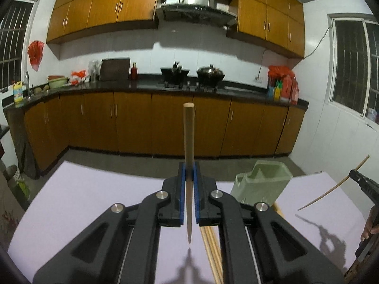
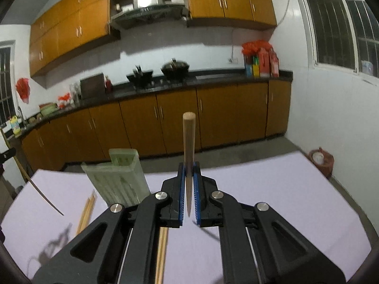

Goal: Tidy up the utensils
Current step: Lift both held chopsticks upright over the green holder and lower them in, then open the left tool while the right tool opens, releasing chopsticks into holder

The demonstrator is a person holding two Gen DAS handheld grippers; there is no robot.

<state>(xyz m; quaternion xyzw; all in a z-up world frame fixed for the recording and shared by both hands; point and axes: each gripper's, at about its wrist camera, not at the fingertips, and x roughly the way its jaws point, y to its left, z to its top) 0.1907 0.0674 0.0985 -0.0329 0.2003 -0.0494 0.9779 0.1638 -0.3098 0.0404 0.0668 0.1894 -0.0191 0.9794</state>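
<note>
My left gripper (image 1: 188, 171) is shut on a wooden chopstick (image 1: 188, 137), held upright above the pale purple table (image 1: 94, 194), thick end up. My right gripper (image 2: 188, 171) is shut on another wooden chopstick (image 2: 188, 139), also upright with its thick end up. A pale green utensil holder (image 1: 260, 182) lies tilted on the table right of my left gripper; it shows left of my right gripper (image 2: 118, 179). Several loose chopsticks (image 1: 210, 248) lie on the table under the grippers, also in the right wrist view (image 2: 86, 210). Each view shows the other gripper's chopstick at its edge (image 1: 331, 187) (image 2: 35, 187).
Beyond the table's far edge (image 1: 132, 172) is the floor, then brown kitchen cabinets (image 1: 132, 123) with a dark counter holding woks (image 1: 210, 73) and bottles. A clay jar (image 2: 321, 159) stands on the floor by the right wall. A person's hand (image 1: 369, 227) shows at the right.
</note>
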